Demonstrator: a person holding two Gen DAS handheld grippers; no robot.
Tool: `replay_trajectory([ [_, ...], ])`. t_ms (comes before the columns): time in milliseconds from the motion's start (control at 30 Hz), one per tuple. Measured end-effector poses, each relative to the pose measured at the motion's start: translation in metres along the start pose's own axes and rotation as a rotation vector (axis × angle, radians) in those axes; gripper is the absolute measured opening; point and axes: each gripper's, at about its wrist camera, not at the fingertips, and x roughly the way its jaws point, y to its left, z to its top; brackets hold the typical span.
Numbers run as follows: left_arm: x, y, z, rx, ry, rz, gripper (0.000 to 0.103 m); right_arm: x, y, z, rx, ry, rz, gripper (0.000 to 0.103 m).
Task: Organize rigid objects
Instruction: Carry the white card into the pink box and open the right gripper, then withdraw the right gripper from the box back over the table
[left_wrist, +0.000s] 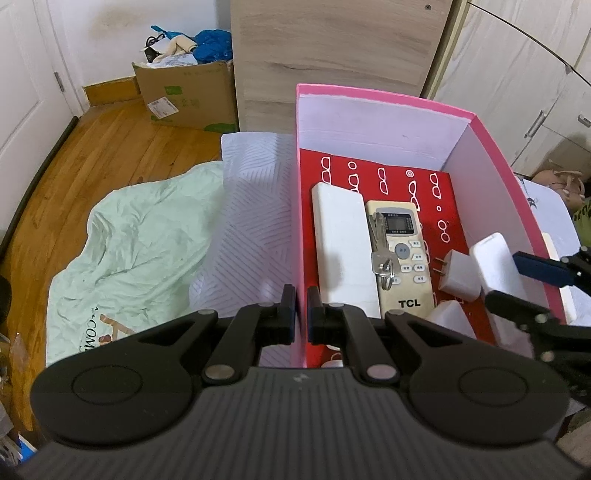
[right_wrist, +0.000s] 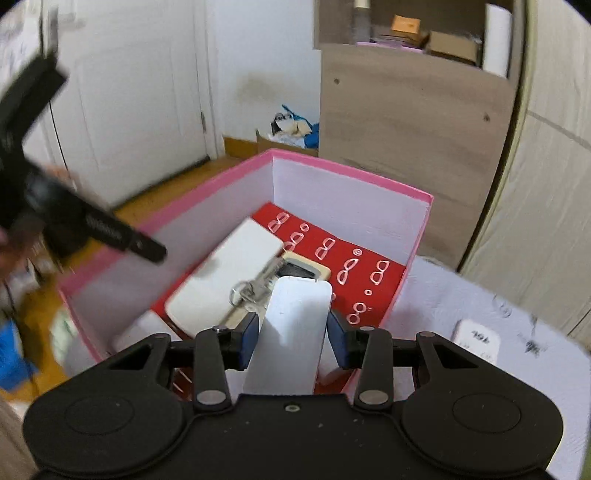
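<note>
In the left wrist view, the left gripper (left_wrist: 301, 314) has its fingers nearly together astride the pink box (left_wrist: 388, 101) wall, apparently pinching it, while inside lie a white slab (left_wrist: 341, 251), a TCL remote (left_wrist: 404, 254) with keys (left_wrist: 382, 254) on it and a charger plug (left_wrist: 458, 273). In the right wrist view, the right gripper (right_wrist: 291, 338) clamps a white remote (right_wrist: 291, 332) by its long edges above the box. It looks light, stiff and slick, so mid-body is probably the safest hold; the keys and TCL remote crowd the space below.
</note>
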Motion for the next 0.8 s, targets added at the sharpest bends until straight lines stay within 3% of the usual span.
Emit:
replay_trajectory([
  [67, 0.0, 0.001, -0.001, -0.003, 0.003, -0.004, 0.005, 0.003, 0.008, 0.0, -0.069, 0.009, -0.06, 0.046],
  [200, 0.0, 0.002, 0.0, -0.007, 0.007, -0.008, 0.005, 0.007, 0.01, 0.002, -0.109, 0.014, -0.083, 0.047],
  [300, 0.0, 0.003, 0.0, -0.013, 0.009, -0.017, 0.005, -0.004, -0.007, 0.005, -0.006, -0.019, -0.022, 0.049],
  [433, 0.0, 0.004, 0.0, -0.012, 0.008, -0.018, 0.005, -0.028, -0.038, 0.011, 0.158, -0.13, 0.041, 0.052],
  [567, 0.001, 0.004, -0.001, -0.022, 0.012, -0.019, 0.005, -0.048, -0.063, 0.01, 0.261, -0.191, 0.029, 0.052],
  [633, 0.001, 0.004, -0.001, -0.024, 0.012, -0.018, 0.005, -0.049, -0.076, 0.007, 0.294, -0.172, 0.016, 0.052],
  [733, 0.001, 0.005, 0.0, -0.032, 0.013, -0.02, 0.005, -0.038, -0.095, -0.002, 0.337, -0.075, -0.015, 0.051],
  [800, 0.001, 0.006, 0.0, -0.046, 0.015, -0.022, 0.005, -0.027, -0.107, -0.01, 0.364, -0.018, 0.003, 0.04],
])
